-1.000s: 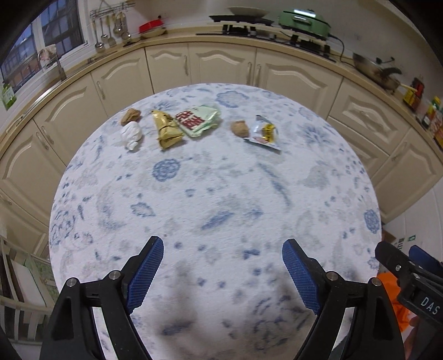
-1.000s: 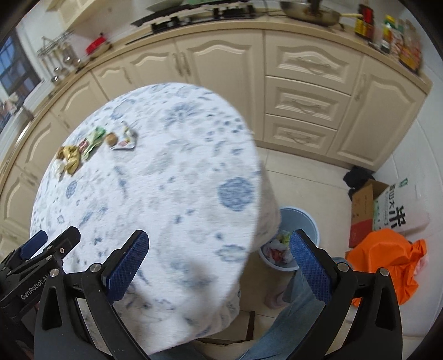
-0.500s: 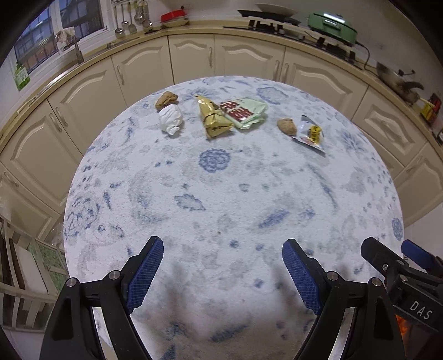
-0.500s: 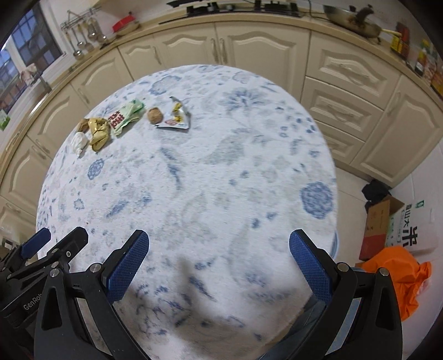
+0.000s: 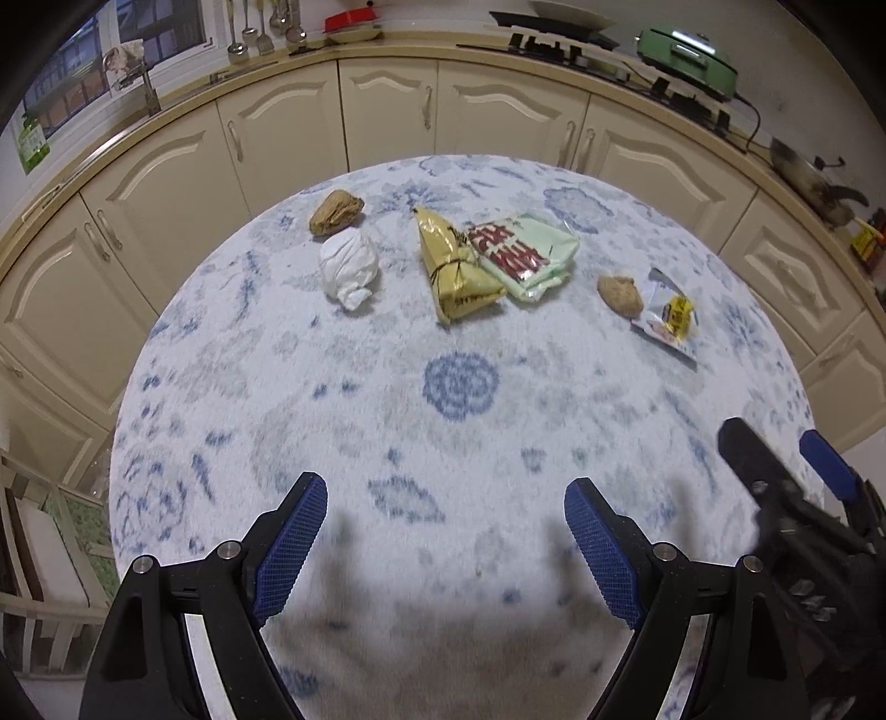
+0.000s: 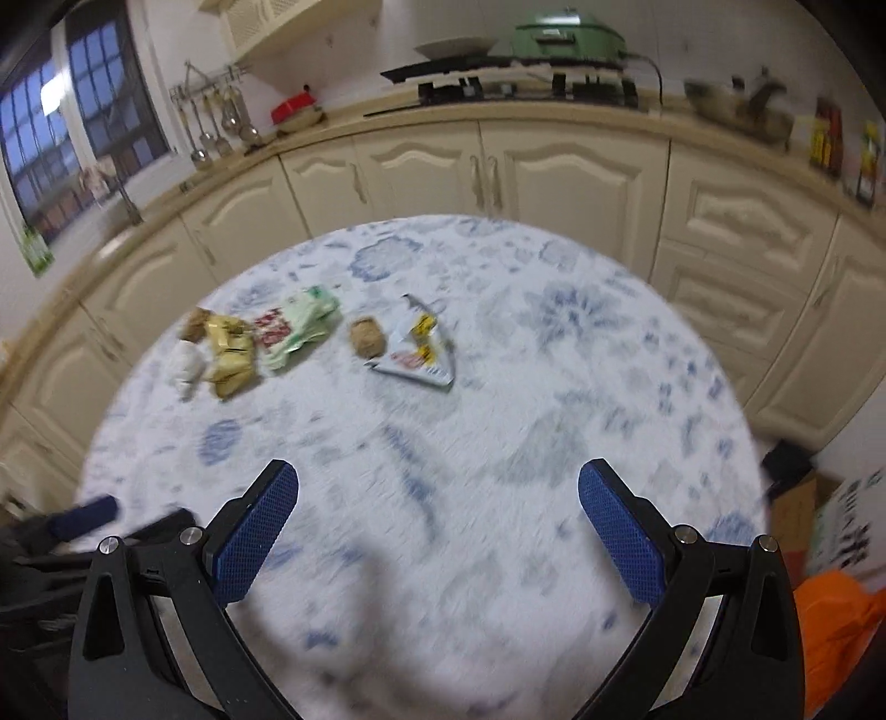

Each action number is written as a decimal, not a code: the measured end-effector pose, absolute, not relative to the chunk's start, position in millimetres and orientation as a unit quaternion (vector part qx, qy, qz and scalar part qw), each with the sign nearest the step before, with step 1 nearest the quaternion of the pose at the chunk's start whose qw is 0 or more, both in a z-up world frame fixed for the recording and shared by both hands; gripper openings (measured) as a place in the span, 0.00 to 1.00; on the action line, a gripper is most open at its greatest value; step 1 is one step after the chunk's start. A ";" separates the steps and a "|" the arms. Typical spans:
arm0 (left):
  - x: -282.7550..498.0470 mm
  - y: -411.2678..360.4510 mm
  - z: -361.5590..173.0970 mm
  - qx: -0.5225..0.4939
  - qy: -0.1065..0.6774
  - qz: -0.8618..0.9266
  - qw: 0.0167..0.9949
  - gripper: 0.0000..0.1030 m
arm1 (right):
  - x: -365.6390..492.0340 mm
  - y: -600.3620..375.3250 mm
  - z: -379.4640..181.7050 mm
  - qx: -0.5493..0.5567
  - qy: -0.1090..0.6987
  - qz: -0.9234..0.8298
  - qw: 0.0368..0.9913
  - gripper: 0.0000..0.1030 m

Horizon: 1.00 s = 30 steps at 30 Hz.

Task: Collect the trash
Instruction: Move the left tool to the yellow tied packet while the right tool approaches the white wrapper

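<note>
Trash lies in a row across the far side of a round table (image 5: 454, 432) with a blue-flowered cloth. From left: a brown lump (image 5: 335, 211), a white crumpled tissue (image 5: 350, 267), a gold wrapper (image 5: 451, 271), a green packet with red print (image 5: 520, 252), a second brown lump (image 5: 620, 294) and a torn clear wrapper (image 5: 667, 320). My left gripper (image 5: 446, 543) hangs open over the near side, nothing between its blue pads. My right gripper (image 6: 437, 531) is open too, over the near edge, and sees the same row: gold wrapper (image 6: 230, 354), green packet (image 6: 293, 329), torn wrapper (image 6: 415, 354).
Cream kitchen cabinets (image 5: 387, 105) curve behind the table, with a green cooker (image 5: 686, 52) and a pan on the counter. An orange bag (image 6: 836, 626) and a cardboard box (image 6: 792, 515) sit on the floor at the right. A chair (image 5: 33, 531) stands at the left.
Both grippers have moved forward over the table towards the row of trash. The right one has swung left, away from the floor and the blue bin, which is out of its view now.
</note>
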<state>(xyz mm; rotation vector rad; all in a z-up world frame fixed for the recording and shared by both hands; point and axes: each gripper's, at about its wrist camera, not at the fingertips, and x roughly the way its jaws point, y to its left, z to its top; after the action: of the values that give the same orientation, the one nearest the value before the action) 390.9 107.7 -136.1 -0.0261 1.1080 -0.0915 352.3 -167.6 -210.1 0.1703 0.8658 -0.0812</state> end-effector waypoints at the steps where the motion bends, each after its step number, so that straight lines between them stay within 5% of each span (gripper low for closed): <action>1: 397.6 108.7 -138.1 -0.015 0.526 -0.044 0.849 0.82 | 361.2 -163.7 -214.6 0.056 0.424 -0.046 0.903 1.00; 12: 470.5 120.2 -168.7 -0.009 0.494 0.000 0.869 0.82 | 423.6 -174.4 -242.4 0.091 0.443 -0.020 0.892 0.93; 26: 493.2 109.3 -198.8 0.007 0.470 0.018 0.883 0.88 | 449.2 -161.3 -252.2 0.052 0.469 0.016 0.881 1.00; 30: 492.6 100.9 -197.2 0.017 0.445 0.022 0.895 0.89 | 447.5 -167.2 -250.7 0.063 0.462 0.012 0.884 0.90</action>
<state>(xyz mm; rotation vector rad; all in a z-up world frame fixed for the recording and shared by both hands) 492.6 100.9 -197.2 0.0342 0.9227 0.0465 447.5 -167.2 -250.7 0.1310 0.9616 0.0241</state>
